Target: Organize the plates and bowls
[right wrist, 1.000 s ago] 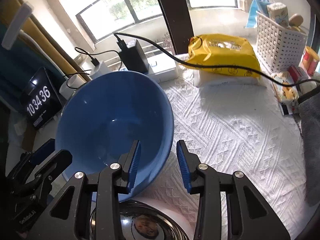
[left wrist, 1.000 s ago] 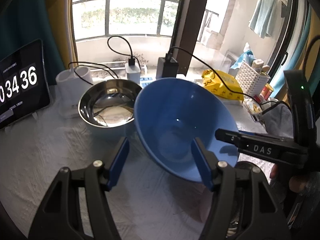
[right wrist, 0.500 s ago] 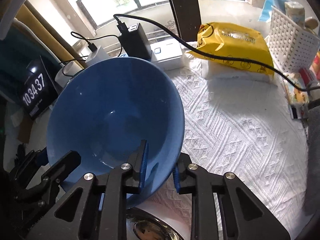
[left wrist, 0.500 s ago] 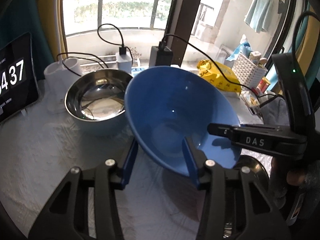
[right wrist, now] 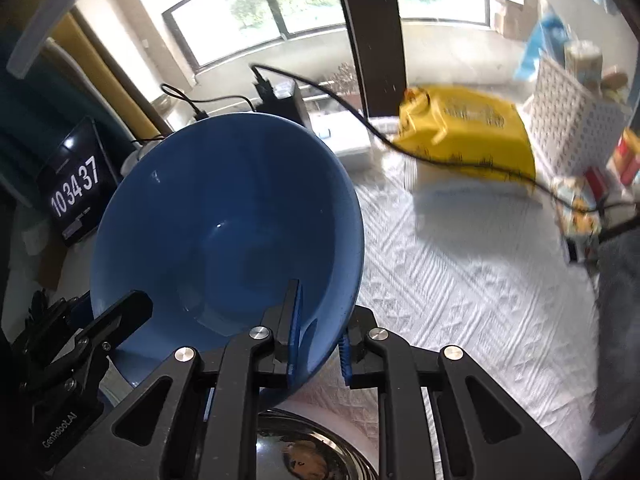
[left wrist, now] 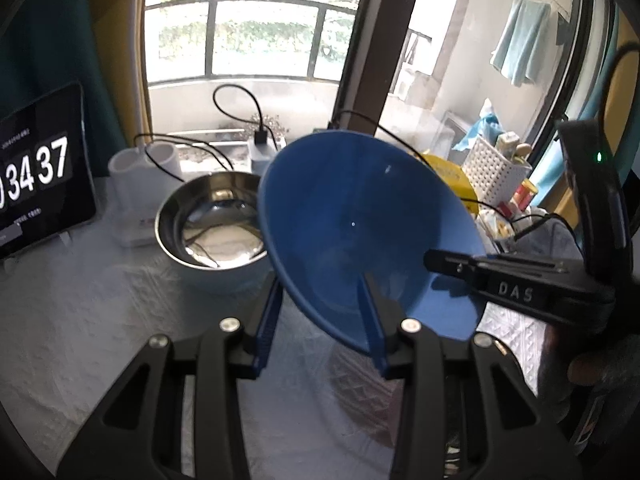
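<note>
The work surface is a table under a white textured cloth, set against a balcony window.

My right gripper is closed on the near rim of the blue bowl; one pad sits inside the wall, the other outside. The jaws have just been closing, and the rim is between them. The bowl is tilted, with its opening facing me.

My left gripper has also just been closing, and it straddles the bowl's opposite rim: the right finger lies inside the bowl, the left finger outside. Whether both pads already press on the wall, I cannot tell.

Outward from the left gripper, a steel bowl stands at 11 o'clock of the blue bowl, just beside it, nested in a pale bowl. A second steel bowl lies at 6 o'clock in the right wrist view, beneath the gripper. A tablet clock stands at 9 o'clock; a yellow pack and a white basket lie at 1 to 2 o'clock.

Step in hand, by my judgement: two-handed pickup of the blue bowl for stacking. Next move calls for a confirmed left grip, a level bowl, and a destination that accepts its wide rim.
</note>
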Available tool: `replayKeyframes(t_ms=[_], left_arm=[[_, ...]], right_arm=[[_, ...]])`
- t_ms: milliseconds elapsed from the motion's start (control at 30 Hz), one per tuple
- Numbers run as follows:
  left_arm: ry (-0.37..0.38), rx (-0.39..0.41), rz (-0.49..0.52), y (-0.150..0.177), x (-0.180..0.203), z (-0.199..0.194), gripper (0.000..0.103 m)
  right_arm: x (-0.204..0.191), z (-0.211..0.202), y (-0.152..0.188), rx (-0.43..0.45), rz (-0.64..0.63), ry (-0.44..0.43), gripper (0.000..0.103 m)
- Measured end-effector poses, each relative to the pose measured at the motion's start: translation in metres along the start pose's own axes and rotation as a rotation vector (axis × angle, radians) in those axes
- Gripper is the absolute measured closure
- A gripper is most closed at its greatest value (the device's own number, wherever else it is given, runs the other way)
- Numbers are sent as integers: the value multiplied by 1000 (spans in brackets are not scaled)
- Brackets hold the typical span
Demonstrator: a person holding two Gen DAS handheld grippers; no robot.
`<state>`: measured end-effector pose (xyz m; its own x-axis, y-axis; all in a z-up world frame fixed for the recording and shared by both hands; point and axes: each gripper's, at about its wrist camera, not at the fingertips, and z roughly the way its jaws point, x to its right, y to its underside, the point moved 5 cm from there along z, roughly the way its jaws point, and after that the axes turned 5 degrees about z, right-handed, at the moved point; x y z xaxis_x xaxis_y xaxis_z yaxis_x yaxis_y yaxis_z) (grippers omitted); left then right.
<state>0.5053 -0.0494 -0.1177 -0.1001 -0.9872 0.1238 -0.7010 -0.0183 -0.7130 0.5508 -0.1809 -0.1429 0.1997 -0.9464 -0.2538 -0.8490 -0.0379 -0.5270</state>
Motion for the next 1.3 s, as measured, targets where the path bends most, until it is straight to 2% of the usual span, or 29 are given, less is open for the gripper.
replayKeyframes(t_ms=[600,1000,1300], left_arm=[[5,91,6,-6,-8,-63,63],[46,137,35,13,0,-118,63],[78,153,55,36,10,-149,63]], right_arm=[[-35,-51,1,69,-50,-17,85],[-56,-103,35,116,-61,17,84],[-67,-136,79,143,-69,41,82]])
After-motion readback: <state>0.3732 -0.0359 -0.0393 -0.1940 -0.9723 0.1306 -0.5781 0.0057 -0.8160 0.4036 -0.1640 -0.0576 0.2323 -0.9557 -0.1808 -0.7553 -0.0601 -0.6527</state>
